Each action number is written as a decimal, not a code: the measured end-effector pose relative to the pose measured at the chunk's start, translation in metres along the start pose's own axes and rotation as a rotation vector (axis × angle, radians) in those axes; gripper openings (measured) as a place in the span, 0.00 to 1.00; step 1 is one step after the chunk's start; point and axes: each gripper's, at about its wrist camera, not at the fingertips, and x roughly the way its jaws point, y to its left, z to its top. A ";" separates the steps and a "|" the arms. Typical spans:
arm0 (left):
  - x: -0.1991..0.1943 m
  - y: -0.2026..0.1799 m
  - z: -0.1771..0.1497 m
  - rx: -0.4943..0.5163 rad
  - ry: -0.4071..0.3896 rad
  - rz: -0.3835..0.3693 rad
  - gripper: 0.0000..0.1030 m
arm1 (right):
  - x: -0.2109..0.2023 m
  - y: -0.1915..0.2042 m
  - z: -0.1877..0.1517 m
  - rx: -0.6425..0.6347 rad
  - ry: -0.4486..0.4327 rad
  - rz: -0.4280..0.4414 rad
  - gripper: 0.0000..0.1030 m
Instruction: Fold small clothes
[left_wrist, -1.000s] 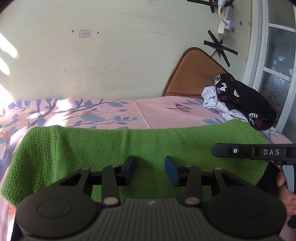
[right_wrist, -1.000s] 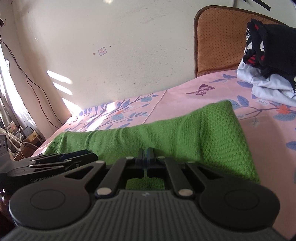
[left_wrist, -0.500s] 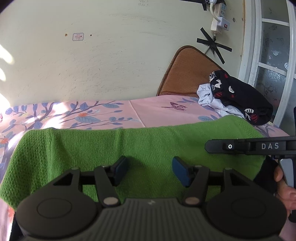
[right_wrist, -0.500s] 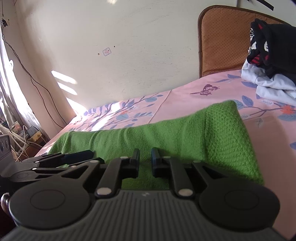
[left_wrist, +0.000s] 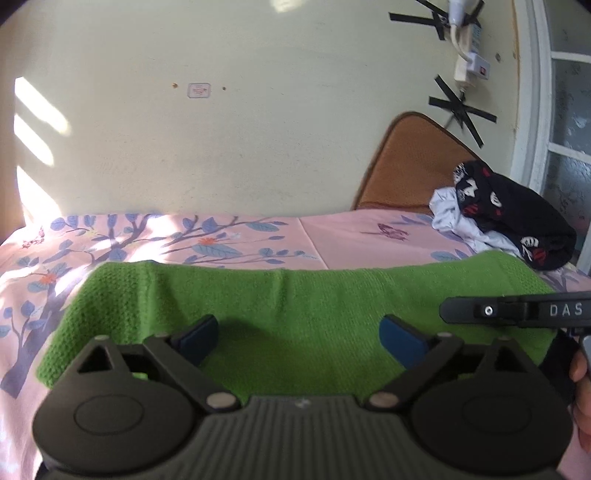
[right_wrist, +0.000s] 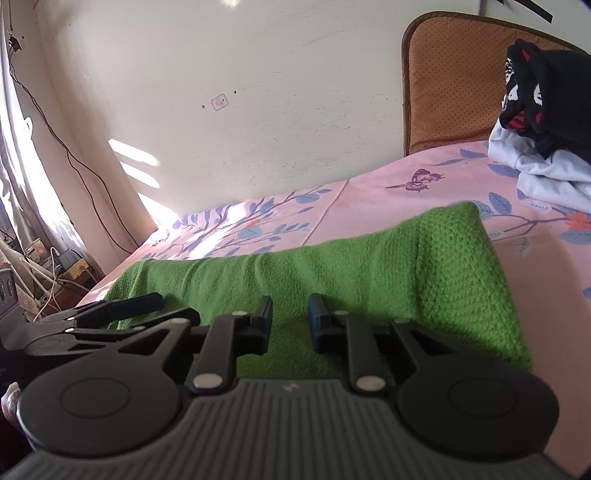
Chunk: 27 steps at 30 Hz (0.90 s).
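the green knit garment (left_wrist: 295, 306) lies as a long folded band across the near edge of the bed (left_wrist: 351, 240), and this looks like the letting-go step after a fold: the left gripper (left_wrist: 297, 334) hangs over its middle with jaws opening wide, nothing pressed between its fingers (left_wrist: 400, 339), while the right gripper (right_wrist: 290, 323) sits low over the cloth's right half, jaws opening to a narrow gap with only loose knit under them. the next move, i'd judge, calls for lifting both clear without snagging, then taking hold at one short end to fold the band across its length.
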 end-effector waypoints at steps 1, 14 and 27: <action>-0.002 0.004 0.000 -0.021 -0.009 0.006 0.98 | 0.000 0.000 0.000 0.000 0.000 -0.001 0.24; -0.014 -0.008 -0.003 0.028 -0.079 0.137 1.00 | -0.001 0.002 -0.001 0.000 -0.002 -0.001 0.26; -0.050 -0.035 -0.015 0.121 -0.289 0.300 1.00 | -0.001 0.003 -0.001 -0.010 0.000 0.017 0.31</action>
